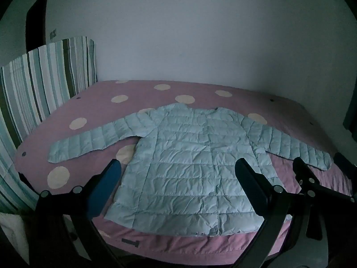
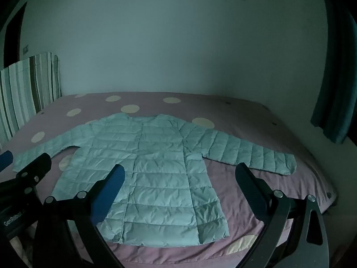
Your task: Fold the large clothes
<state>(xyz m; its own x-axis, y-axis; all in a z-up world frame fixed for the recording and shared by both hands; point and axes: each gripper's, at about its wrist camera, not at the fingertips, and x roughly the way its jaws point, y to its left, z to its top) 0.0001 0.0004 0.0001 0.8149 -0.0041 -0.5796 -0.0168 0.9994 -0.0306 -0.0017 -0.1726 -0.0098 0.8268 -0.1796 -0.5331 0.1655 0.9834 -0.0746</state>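
A pale blue quilted jacket (image 1: 189, 147) lies flat and face up on the pink bed (image 1: 89, 107), hem toward me and both sleeves stretched out sideways. My left gripper (image 1: 178, 169) hovers open above the lower body of the jacket with nothing between its fingers. In the right wrist view the jacket (image 2: 156, 138) sits left of centre. My right gripper (image 2: 179, 168) is open over its right half and the bare sheet (image 2: 234, 116). Its right sleeve (image 2: 245, 154) reaches past the right finger. Each gripper shows in the other's view: the right gripper (image 1: 321, 163), the left gripper (image 2: 25, 158).
A striped headboard (image 1: 40, 78) stands along the bed's left side. A plain wall runs behind the bed. A dark curtain (image 2: 334, 89) hangs at the right and a dark doorway (image 1: 35, 22) is at the far left. The room is dim.
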